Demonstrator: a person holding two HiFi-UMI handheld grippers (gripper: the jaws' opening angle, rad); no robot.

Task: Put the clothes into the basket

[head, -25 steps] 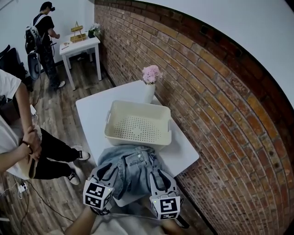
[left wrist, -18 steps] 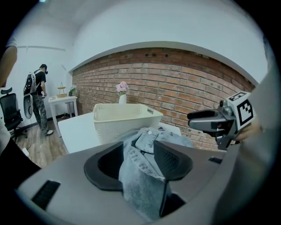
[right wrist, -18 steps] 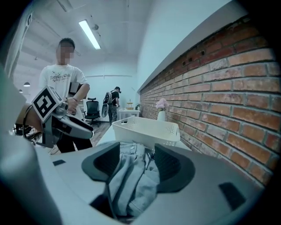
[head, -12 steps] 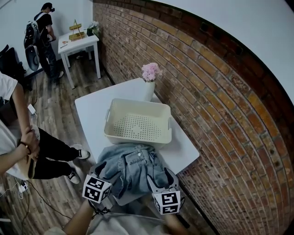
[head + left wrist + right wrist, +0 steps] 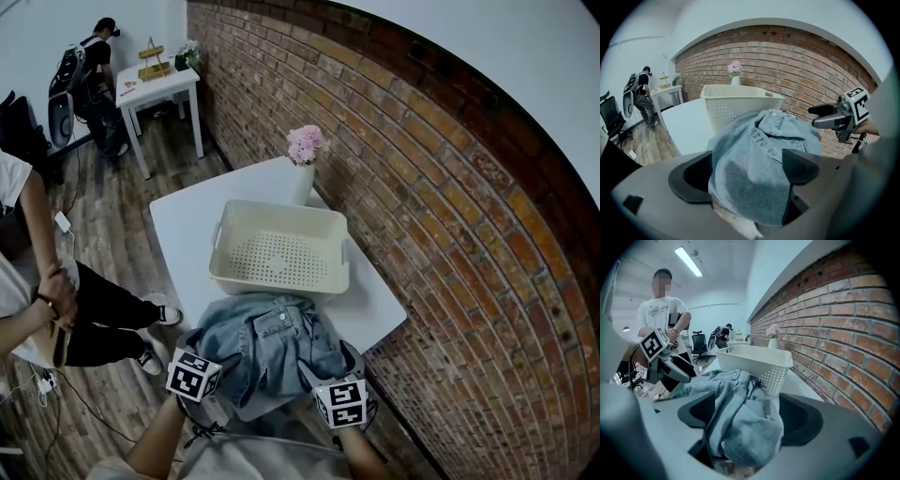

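Note:
A light-blue denim garment [image 5: 267, 342] lies bunched on the near edge of the white table [image 5: 187, 225], just in front of the cream perforated basket [image 5: 281, 283]. My left gripper [image 5: 201, 349] is at the garment's left end and my right gripper [image 5: 328, 367] at its right end. Both have just been opening their jaws. In the left gripper view the denim [image 5: 759, 154] lies loose between the spread jaws of the left gripper [image 5: 747, 173]. In the right gripper view a fold of denim [image 5: 740, 399] drapes between the wide jaws of the right gripper [image 5: 745, 416]. The basket [image 5: 754, 359] stands empty behind.
A white vase of pink flowers [image 5: 305, 159] stands behind the basket by the brick wall [image 5: 422, 187]. A person [image 5: 37, 309] is close to the table's left side. Another person [image 5: 94, 75] stands by a small white table [image 5: 159, 84] far back.
Both grippers have sunk toward the table's near edge and their jaws have spread apart. The denim has dropped with them and now rests slack on the table.

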